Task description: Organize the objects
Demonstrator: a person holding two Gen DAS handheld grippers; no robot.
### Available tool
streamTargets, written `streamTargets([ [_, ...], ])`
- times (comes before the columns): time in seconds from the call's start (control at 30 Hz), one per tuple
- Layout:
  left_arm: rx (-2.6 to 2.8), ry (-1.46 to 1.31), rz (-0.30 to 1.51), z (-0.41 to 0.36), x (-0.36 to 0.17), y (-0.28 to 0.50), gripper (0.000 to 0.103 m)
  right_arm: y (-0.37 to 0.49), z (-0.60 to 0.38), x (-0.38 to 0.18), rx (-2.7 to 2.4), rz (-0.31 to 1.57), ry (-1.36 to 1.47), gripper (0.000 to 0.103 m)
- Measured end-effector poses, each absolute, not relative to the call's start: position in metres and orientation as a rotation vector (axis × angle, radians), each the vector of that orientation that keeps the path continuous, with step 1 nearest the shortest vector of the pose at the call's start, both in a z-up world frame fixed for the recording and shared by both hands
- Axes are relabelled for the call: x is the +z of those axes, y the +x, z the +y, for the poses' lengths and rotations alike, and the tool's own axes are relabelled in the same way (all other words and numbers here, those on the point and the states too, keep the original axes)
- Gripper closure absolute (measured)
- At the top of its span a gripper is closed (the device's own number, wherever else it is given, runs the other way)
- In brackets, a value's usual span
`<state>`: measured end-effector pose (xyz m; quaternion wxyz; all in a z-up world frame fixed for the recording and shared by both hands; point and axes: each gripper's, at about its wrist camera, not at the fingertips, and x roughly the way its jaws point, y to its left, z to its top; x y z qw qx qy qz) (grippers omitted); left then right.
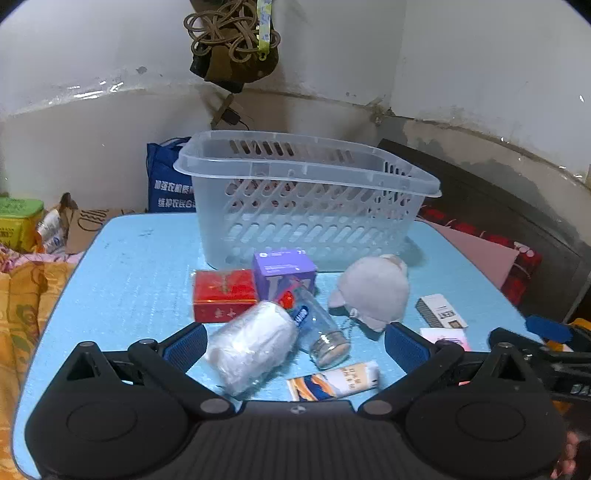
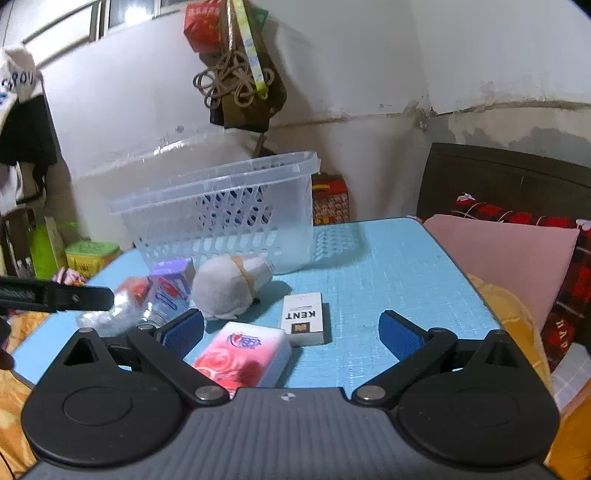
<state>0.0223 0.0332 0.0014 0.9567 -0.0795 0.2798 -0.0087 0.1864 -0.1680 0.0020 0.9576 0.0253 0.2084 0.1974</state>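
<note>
A clear plastic basket (image 1: 295, 218) stands empty at the back of the blue table (image 1: 129, 280). In front of it lie a red box (image 1: 223, 295), a purple box (image 1: 282, 273), a wrapped white roll (image 1: 251, 345), a clear bottle (image 1: 317, 328), a grey plush toy (image 1: 373, 290), a tissue pack (image 1: 334, 380) and a Kent cigarette pack (image 2: 303, 323). My left gripper (image 1: 295, 347) is open and empty, its jaws on either side of the roll and bottle. My right gripper (image 2: 291, 332) is open and empty above a pink tissue pack (image 2: 242, 354), with the basket (image 2: 221, 218) farther ahead.
A pink pillow (image 2: 513, 258) and red plaid bedding (image 2: 569, 295) lie right of the table. A blue bag (image 1: 166, 181) stands behind the basket. Yellow bedding (image 1: 26, 302) and a green tin (image 1: 18, 221) are at the left. Coiled rope (image 1: 225, 33) hangs on the wall.
</note>
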Motion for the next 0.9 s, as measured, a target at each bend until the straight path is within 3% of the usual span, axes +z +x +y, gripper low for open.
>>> streamTargets([
  [0.9, -0.034, -0.201, 0.577, 0.047, -0.006, 0.054, 0.000, 0.191, -0.163, -0.004, 0.428, 0.465, 0.012, 0.000],
])
